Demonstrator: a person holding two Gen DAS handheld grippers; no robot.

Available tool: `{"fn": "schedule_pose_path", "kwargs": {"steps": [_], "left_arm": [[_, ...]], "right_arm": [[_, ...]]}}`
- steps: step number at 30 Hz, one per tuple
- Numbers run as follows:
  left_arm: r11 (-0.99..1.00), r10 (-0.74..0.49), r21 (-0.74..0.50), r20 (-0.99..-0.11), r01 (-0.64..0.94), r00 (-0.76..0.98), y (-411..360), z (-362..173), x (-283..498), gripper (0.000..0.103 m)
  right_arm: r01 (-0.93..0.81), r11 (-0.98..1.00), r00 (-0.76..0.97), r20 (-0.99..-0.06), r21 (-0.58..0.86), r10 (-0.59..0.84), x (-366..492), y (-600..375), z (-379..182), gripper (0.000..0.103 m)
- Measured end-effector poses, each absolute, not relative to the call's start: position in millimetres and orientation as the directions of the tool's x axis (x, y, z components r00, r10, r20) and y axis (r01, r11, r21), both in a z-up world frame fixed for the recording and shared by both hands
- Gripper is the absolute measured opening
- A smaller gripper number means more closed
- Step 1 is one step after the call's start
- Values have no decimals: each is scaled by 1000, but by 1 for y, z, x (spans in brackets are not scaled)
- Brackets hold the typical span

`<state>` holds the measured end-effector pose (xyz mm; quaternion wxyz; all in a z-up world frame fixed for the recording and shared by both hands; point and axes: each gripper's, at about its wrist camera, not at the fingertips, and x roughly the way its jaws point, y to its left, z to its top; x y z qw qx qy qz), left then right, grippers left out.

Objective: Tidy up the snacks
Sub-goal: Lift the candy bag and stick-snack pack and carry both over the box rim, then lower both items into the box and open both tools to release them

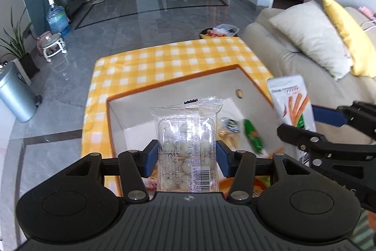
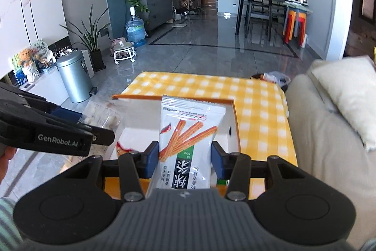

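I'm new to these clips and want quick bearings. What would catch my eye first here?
Each gripper is clamped on a snack: the left gripper holds a clear pack of white balls, the right gripper a white bag of orange sticks. Both hang over an open box with an orange rim holding a few loose snacks, set on a yellow checked tablecloth. A cream sofa sits to the right.

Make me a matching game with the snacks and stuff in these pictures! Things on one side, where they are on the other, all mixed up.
Things:
1. clear pack of white balls
2. white packet with orange sticks
3. green wrapper
4. yellow pillow

Places:
A. on the sofa
B. lying in the box
C. in the right gripper
D. in the left gripper

Pairs: 1-D, 2-C, 3-B, 4-A
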<state>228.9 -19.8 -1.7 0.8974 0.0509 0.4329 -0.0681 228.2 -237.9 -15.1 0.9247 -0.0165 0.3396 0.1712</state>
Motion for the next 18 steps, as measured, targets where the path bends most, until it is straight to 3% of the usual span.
{"fn": "schedule_pose_path", "kwargs": {"steps": [18], "left_arm": [[983,42,119,-891,143,452,-12,-86,313,58]], "right_arm": [[-411,893,626,-769,-185,129,329,-184,-79,45]]}}
